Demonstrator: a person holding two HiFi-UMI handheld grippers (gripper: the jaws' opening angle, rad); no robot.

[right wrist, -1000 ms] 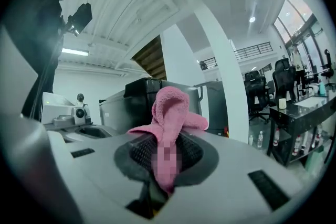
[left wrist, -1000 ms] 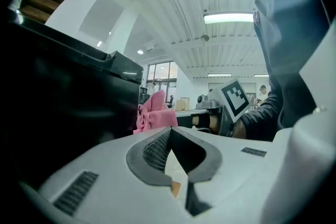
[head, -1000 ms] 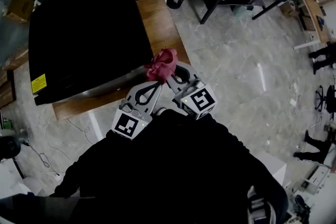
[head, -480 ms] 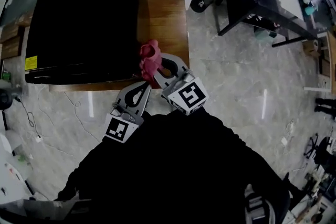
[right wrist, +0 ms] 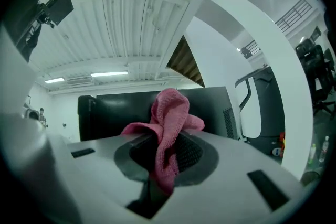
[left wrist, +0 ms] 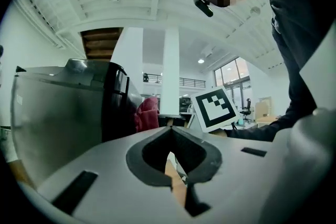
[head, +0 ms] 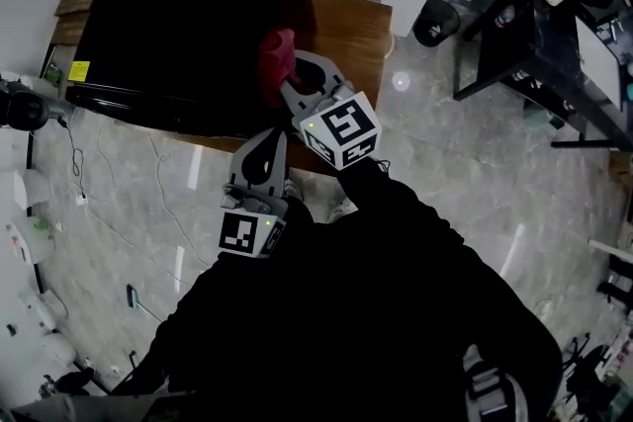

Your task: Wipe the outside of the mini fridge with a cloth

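The black mini fridge (head: pixel 178 25) stands on a wooden surface (head: pixel 351 35), with grey tiled floor (head: pixel 445 173) around it. The right gripper (head: pixel 294 79) is clamped on a pink cloth (head: pixel 276 64). In the right gripper view the cloth (right wrist: pixel 169 113) is bunched between the jaws and rises above them, with the fridge's dark wall (right wrist: pixel 115 107) right behind it. From above, the cloth sits at the fridge's right-hand side, over the edge of the surface; whether it presses on the wall cannot be told. The left gripper (head: pixel 268 137) hangs lower, near the front edge of the surface. Its jaws are together with nothing between them (left wrist: pixel 169 127), and the cloth (left wrist: pixel 148 113) shows beyond them beside the fridge.
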